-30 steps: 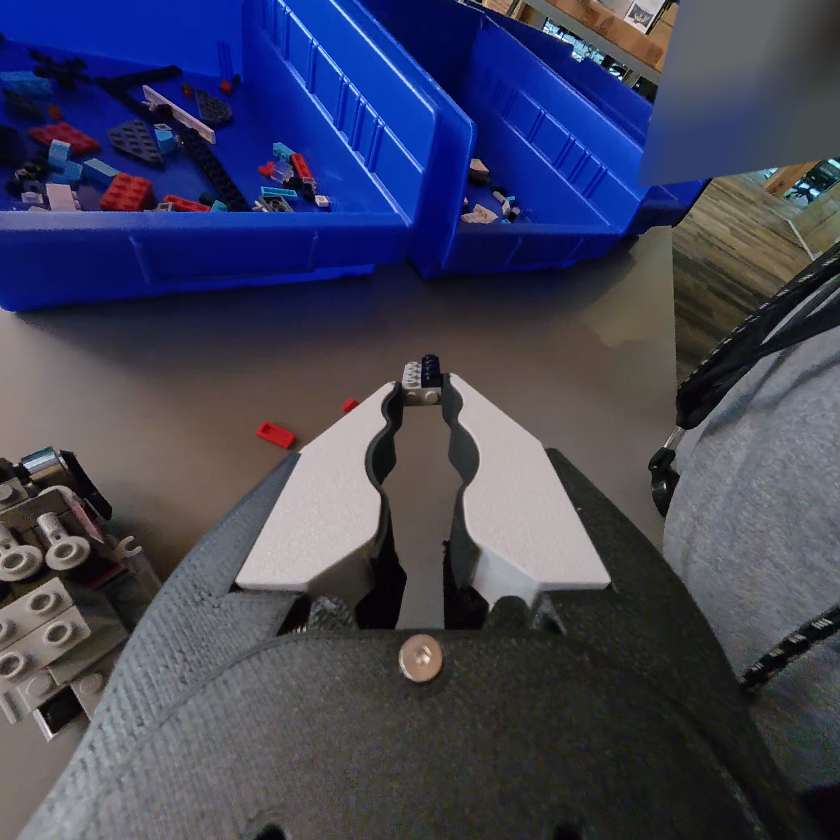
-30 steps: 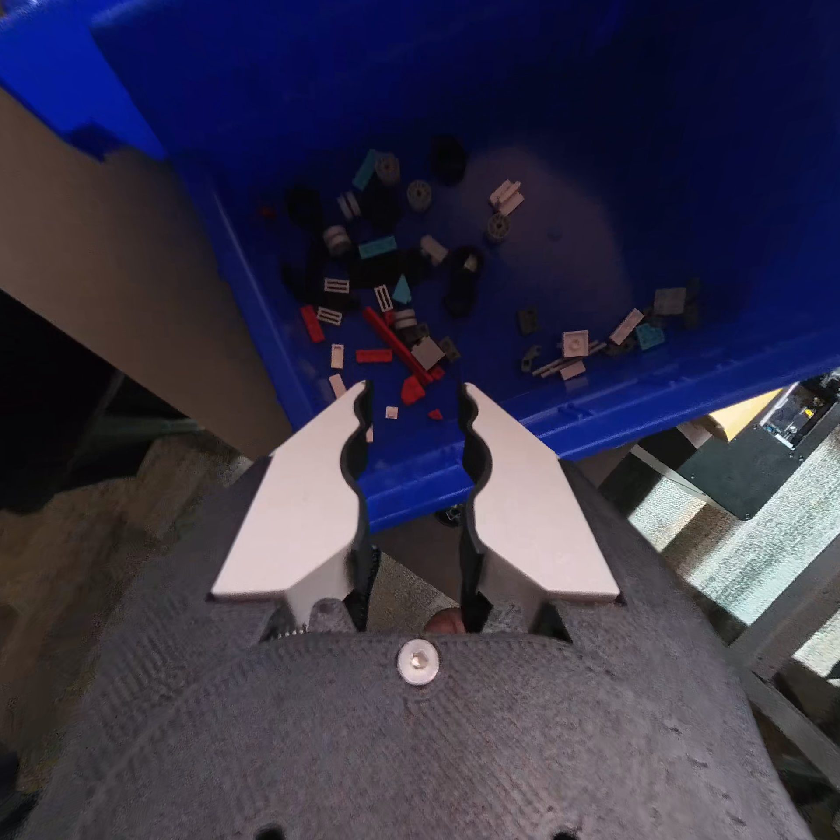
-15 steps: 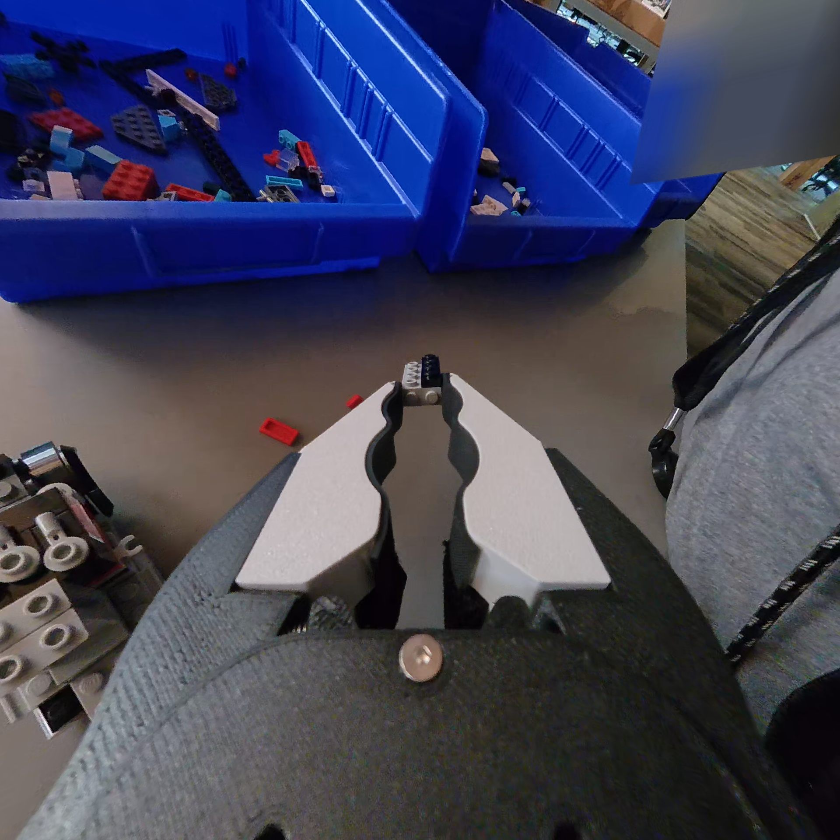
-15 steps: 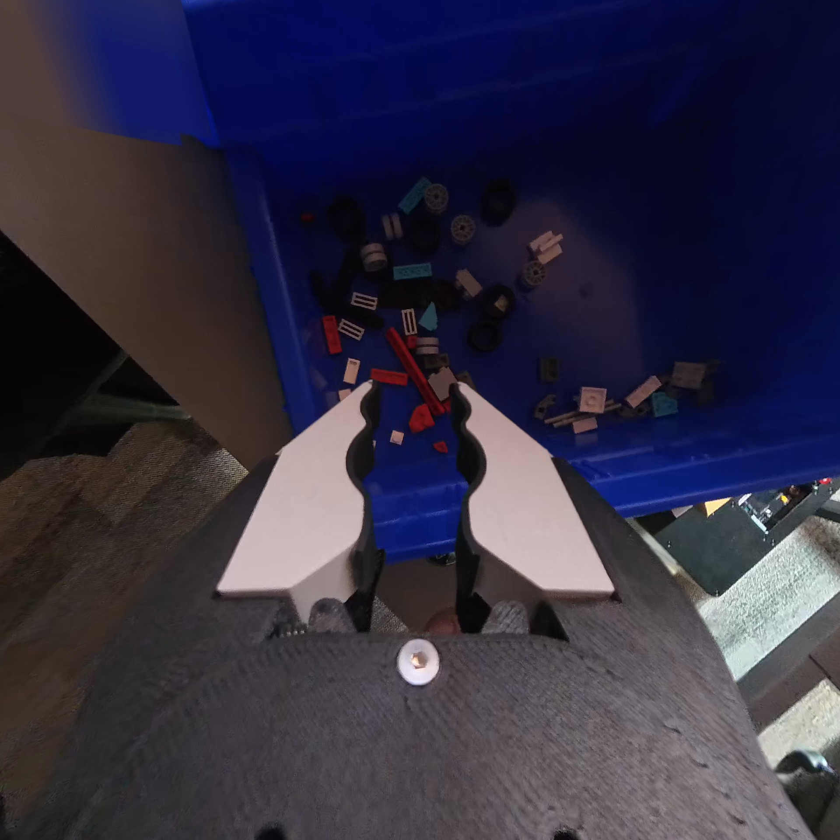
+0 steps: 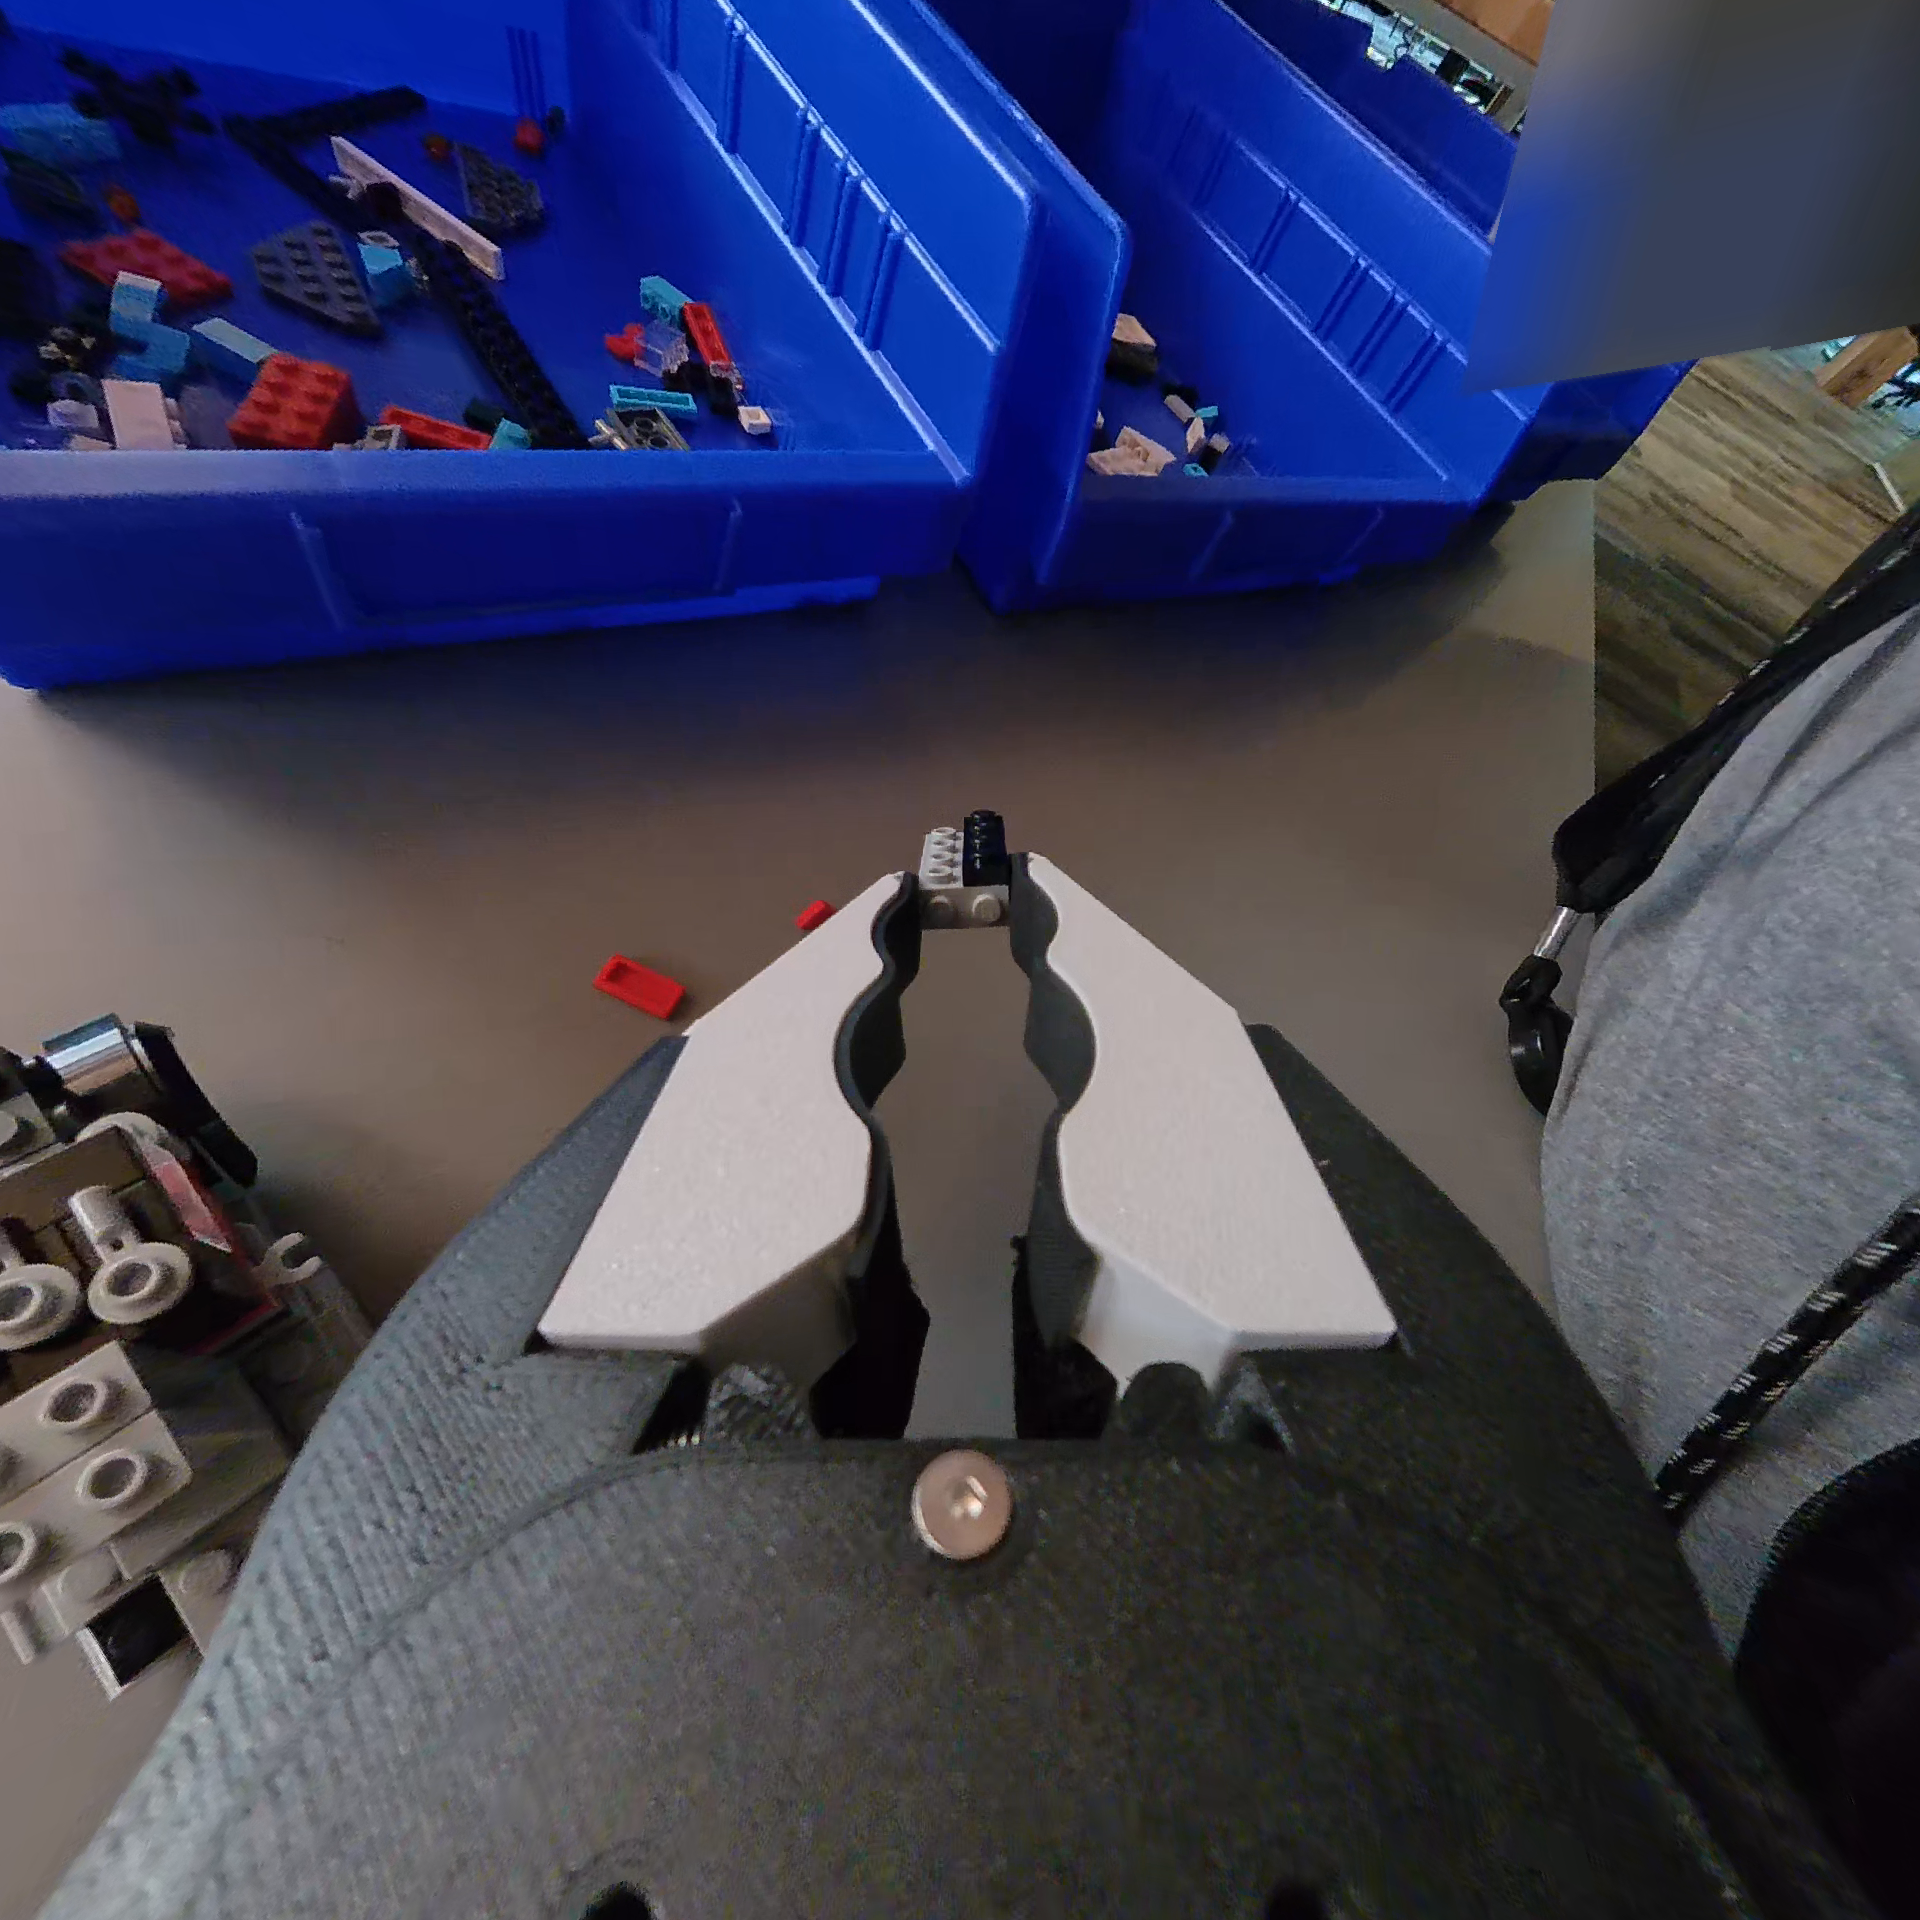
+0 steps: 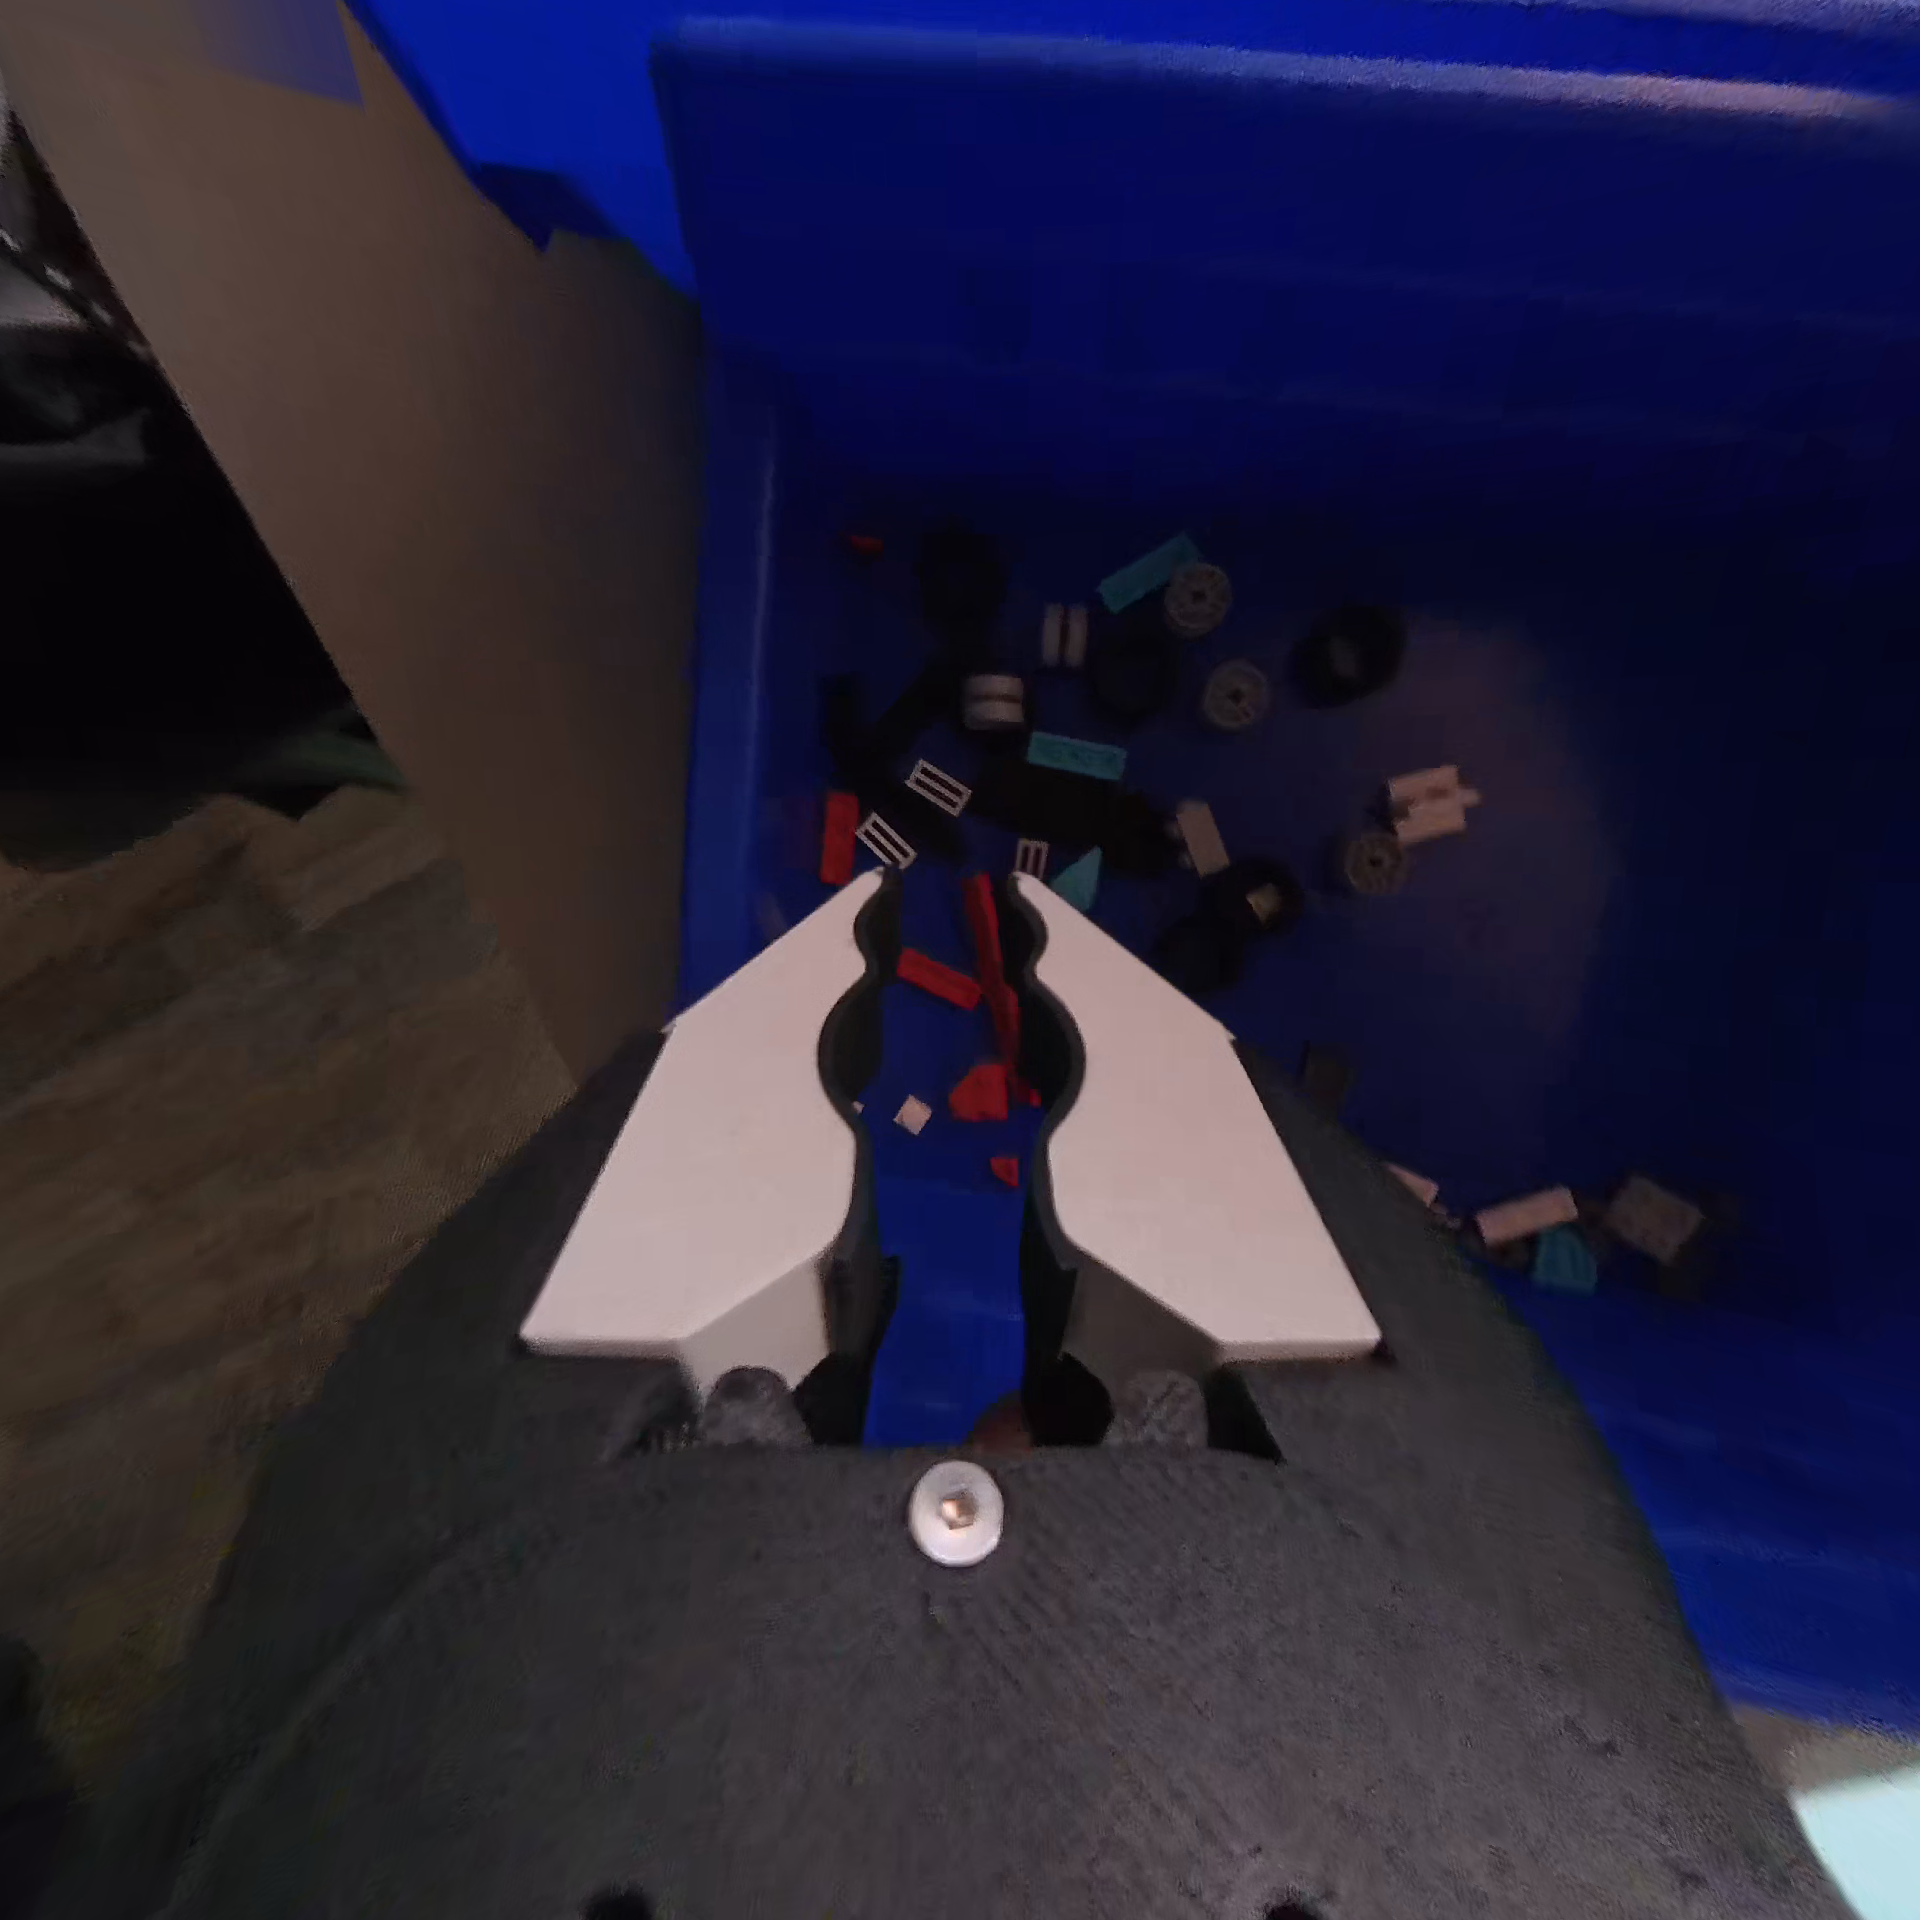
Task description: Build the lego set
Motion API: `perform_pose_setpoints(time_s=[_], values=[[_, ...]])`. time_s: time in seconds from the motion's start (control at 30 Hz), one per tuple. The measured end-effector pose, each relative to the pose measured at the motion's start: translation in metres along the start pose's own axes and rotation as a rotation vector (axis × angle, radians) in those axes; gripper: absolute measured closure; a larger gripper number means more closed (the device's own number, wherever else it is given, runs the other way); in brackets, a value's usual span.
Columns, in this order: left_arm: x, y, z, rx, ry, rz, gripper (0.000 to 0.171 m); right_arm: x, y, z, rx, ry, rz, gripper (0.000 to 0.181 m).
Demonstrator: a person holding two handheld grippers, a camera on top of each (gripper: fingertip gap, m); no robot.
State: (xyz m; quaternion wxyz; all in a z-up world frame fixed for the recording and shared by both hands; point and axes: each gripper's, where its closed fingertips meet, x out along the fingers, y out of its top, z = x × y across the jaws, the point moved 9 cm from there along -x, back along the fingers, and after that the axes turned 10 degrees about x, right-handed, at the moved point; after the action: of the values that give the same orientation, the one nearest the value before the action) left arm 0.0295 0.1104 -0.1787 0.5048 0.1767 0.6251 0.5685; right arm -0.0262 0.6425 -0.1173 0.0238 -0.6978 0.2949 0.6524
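My left gripper point(image 5: 964, 883) is shut on a small grey and black brick assembly point(image 5: 968, 871) and holds it above the grey table point(image 5: 416, 831). A partly built grey model point(image 5: 94, 1340) lies at the lower left. My right gripper point(image 6: 948, 883) is open and empty, reaching down into a blue bin point(image 6: 1351, 364). A long red piece point(image 6: 992, 966) and a red tile point(image 6: 937, 979) show between its fingers. Black, grey and teal pieces lie beyond the tips.
Two blue bins point(image 5: 499, 540) point(image 5: 1247, 520) of loose pieces stand at the back of the table. A red tile point(image 5: 637, 985) and a smaller red piece point(image 5: 814, 914) lie on the table. A person's grey sleeve point(image 5: 1745, 1039) is at the right. My right fingertips sit around 45 cm from my left ones.
My right gripper has moved forward and down into the bin, so the red pieces now sit between its fingers. My left gripper has drifted slightly, still holding the assembly.
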Motion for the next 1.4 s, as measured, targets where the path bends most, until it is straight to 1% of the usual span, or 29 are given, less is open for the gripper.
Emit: perform_pose_setpoints(time_s=[0.17,0.27,0.47,0.53,0.63,0.77,1.0,1.17,1.4], values=[[-0.001,0.000,0.000,-0.005,-0.009,0.009,0.154,0.018,0.002,0.008,-0.010,0.116,-0.080,0.165],[-0.002,0.000,-0.001,-0.013,-0.017,0.019,0.154,0.025,0.000,0.012,0.011,0.162,-0.170,0.166],[-0.004,0.001,-0.001,-0.019,-0.025,0.040,0.154,0.035,0.002,0.018,0.004,0.142,-0.286,0.169],[-0.005,0.001,-0.001,-0.012,-0.026,0.047,0.154,0.043,0.001,0.019,0.014,0.149,-0.358,0.169],[-0.006,0.001,0.001,-0.001,-0.025,0.061,0.154,0.050,0.000,0.024,0.006,0.101,-0.430,0.169],[-0.008,0.002,0.001,-0.005,-0.028,0.078,0.154,0.049,0.000,0.031,0.014,0.055,-0.448,0.168],[-0.009,0.001,-0.002,-0.028,-0.040,0.089,0.154,0.049,0.000,0.030,0.053,0.057,-0.396,0.168],[-0.009,0.002,-0.002,-0.026,-0.041,0.091,0.154,0.052,0.001,0.031,0.063,0.010,-0.406,0.168],[-0.009,0.002,-0.002,-0.030,-0.039,0.097,0.154,0.053,0.001,0.026,0.065,0.010,-0.394,0.167]])
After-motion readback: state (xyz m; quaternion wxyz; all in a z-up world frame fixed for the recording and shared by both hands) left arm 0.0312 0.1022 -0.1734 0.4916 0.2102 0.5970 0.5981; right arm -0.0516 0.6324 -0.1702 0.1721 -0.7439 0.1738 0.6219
